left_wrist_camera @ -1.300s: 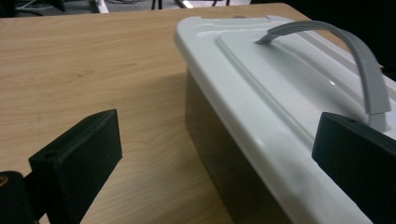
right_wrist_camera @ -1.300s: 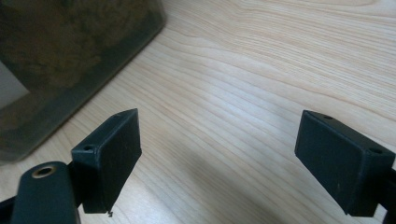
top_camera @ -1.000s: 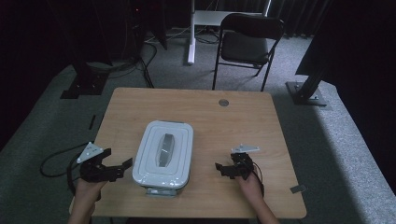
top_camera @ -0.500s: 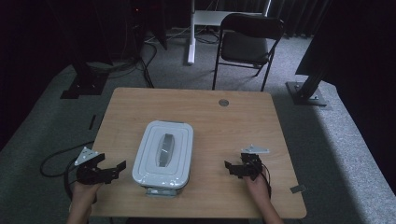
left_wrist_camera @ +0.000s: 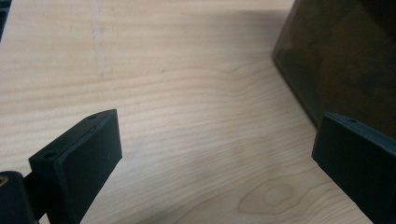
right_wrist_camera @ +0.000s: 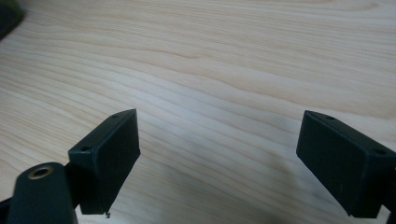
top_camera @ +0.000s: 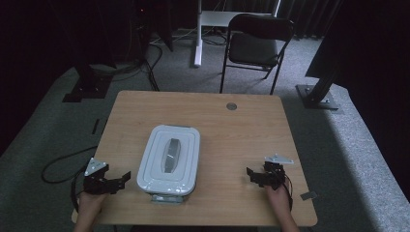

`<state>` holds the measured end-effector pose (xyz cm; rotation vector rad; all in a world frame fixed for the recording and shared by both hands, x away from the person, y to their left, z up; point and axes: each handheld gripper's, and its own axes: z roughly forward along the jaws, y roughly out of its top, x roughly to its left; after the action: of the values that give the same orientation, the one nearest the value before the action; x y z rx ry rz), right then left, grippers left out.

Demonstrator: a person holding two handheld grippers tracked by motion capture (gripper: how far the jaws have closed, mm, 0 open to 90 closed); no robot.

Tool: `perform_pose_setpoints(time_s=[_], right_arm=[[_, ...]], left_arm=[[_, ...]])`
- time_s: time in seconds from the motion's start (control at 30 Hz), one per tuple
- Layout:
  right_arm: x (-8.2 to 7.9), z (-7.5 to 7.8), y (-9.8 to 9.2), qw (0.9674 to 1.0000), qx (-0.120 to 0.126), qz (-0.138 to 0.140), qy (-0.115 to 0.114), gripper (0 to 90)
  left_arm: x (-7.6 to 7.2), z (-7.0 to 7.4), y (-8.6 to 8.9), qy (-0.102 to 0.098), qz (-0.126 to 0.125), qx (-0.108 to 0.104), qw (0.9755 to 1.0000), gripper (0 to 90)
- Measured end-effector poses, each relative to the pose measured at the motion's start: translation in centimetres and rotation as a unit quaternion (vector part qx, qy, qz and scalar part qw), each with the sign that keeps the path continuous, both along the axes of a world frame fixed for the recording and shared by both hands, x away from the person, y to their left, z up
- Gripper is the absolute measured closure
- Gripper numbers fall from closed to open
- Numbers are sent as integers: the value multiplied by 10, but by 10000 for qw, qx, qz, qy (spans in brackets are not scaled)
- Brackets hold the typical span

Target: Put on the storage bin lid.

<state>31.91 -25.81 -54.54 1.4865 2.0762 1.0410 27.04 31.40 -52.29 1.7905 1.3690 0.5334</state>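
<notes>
A white lidded container (top_camera: 168, 158) with a grey handle on its lid sat on the wooden table (top_camera: 232, 140), toward the near edge and between the two grippers. The left gripper (top_camera: 121, 178) lay just beside its left wall, jaws spread wide with only bare wood between them; the container's dark side (left_wrist_camera: 341, 60) stood near one jaw. The right gripper (top_camera: 252, 175) rested well apart on the right, jaws likewise wide apart and empty

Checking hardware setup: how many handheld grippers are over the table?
2. The left gripper sits near the table's front-left edge beside the white container; the right gripper near the front-right, both open.
</notes>
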Motion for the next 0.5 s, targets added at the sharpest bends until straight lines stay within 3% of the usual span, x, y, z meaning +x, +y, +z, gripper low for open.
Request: perform_pose_setpoints(time_s=[0.17, 0.27, 0.5], right_arm=[[-3, -1, -12, 9998, -13, -195, -26, 125], [-4, -1, -15, 9996, -77, -271, -38, 125], [-9, -3, -24, 9977, -276, -613, -72, 124]], left_arm=[[2, -9, 2, 113, 52, 129, 9998, 25], [3, -13, 4, 175, 82, 129, 9997, 25], [5, -22, 5, 381, 143, 356, 9985, 24]])
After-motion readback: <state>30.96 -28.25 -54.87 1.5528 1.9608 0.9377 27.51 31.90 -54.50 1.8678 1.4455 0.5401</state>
